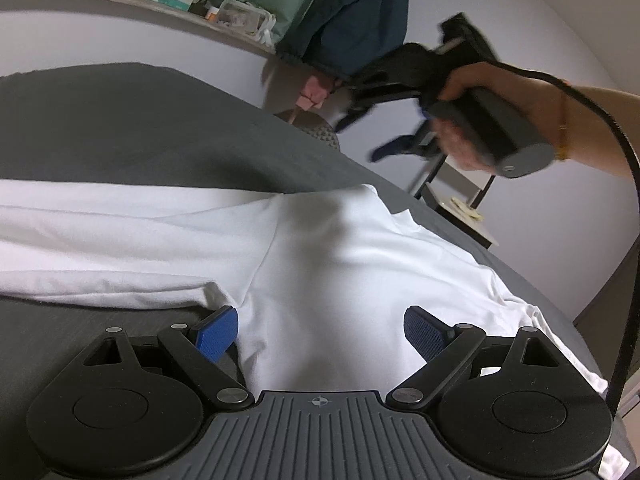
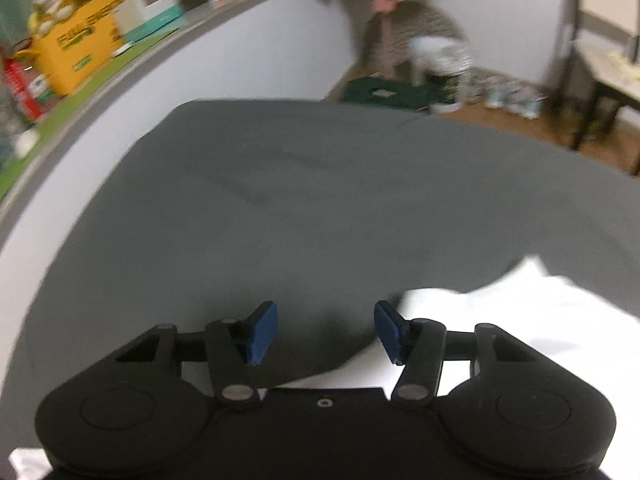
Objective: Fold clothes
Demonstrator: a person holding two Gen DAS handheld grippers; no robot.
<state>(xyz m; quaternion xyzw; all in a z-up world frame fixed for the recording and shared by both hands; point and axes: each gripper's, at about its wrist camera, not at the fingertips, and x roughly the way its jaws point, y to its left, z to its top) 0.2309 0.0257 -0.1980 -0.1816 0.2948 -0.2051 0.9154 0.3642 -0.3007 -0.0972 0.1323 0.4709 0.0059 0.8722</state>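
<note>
a white garment [image 1: 328,248] lies spread flat on a dark grey bed sheet [image 1: 132,128], one long part running off to the left. the left gripper [image 1: 320,332] sits low over the garment's near edge, its blue-padded fingers [image 1: 218,334] wide apart and holding nothing. the right gripper [image 2: 326,330] is held in a hand [image 1: 464,136] up above the bed's far right side, fingers apart and empty; in its own view the sheet fills the middle and white cloth shows at near right.
</note>
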